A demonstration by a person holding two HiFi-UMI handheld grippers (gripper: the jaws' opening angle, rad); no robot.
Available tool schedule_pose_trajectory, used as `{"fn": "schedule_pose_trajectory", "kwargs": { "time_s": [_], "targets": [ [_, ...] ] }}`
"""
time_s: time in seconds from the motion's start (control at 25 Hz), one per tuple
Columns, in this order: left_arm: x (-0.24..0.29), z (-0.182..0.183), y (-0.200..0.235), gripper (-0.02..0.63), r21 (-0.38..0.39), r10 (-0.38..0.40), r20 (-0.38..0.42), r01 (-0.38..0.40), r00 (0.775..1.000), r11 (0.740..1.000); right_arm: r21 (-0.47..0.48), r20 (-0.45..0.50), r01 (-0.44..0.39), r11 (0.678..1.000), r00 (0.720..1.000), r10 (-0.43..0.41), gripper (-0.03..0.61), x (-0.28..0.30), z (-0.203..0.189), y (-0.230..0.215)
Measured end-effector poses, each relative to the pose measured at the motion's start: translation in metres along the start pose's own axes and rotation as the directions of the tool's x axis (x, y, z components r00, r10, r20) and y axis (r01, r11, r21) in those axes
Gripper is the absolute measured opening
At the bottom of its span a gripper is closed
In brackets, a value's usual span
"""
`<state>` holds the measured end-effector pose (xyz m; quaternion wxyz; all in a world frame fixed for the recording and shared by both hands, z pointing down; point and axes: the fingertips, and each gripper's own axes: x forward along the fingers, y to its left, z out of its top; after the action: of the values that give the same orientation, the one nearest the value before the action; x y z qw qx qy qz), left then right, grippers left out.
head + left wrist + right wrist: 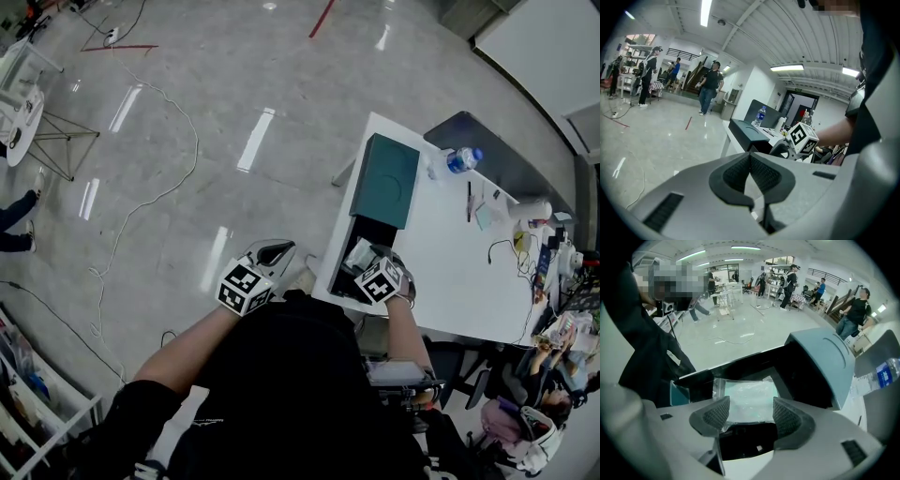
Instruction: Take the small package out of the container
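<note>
A black container (367,230) stands at the near left end of the white table (441,262), with its teal lid (386,180) lying just beyond it. Inside lies the small package (747,397), pale green in clear plastic wrap. My right gripper (751,416) points steeply down over the container, its jaws open. The pads stand on either side of the package's near end without pressing on it. In the head view the right gripper (364,255) covers most of the package. My left gripper (750,176) is shut on nothing and hangs left of the table's edge (274,253).
A water bottle (462,159) stands behind the lid. Pens, cables and small clutter (525,234) fill the table's far right. Cables (178,178) trail over the shiny floor at left. Several people (710,86) stand far off in the room.
</note>
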<state>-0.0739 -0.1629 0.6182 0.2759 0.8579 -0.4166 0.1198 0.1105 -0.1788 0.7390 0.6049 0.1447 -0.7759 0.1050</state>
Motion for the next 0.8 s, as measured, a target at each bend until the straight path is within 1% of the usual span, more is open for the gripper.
{"fn": "schedule_pose_trajectory", "kwargs": {
  "time_s": [0.16, 0.2, 0.28, 0.52, 0.8],
  "targets": [
    [-0.001, -0.001, 0.000, 0.008, -0.002, 0.012, 0.003, -0.012, 1.000, 1.000, -0.018, -0.023, 0.006, 1.000, 1.000, -0.006, 0.276, 0.003, -0.002, -0.002],
    [-0.002, -0.001, 0.000, 0.008, -0.003, 0.015, 0.002, -0.015, 1.000, 1.000, -0.024, -0.022, 0.004, 1.000, 1.000, -0.005, 0.262, 0.004, -0.001, -0.002],
    [-0.003, -0.002, 0.000, 0.008, -0.006, 0.022, 0.000, -0.022, 1.000, 1.000, -0.038, -0.019, 0.008, 0.999, 1.000, -0.009, 0.211, 0.003, 0.000, -0.002],
    [-0.005, -0.001, -0.002, 0.009, -0.008, 0.020, 0.004, -0.020, 1.000, 1.000, -0.056, -0.002, 0.037, 0.998, 0.999, -0.037, 0.150, -0.002, 0.003, -0.002],
    [-0.011, 0.004, 0.000, 0.008, 0.001, 0.010, 0.013, -0.010, 1.000, 1.000, -0.049, 0.031, 0.073, 0.996, 0.997, -0.072, 0.129, -0.012, 0.015, -0.005]
  ]
}}
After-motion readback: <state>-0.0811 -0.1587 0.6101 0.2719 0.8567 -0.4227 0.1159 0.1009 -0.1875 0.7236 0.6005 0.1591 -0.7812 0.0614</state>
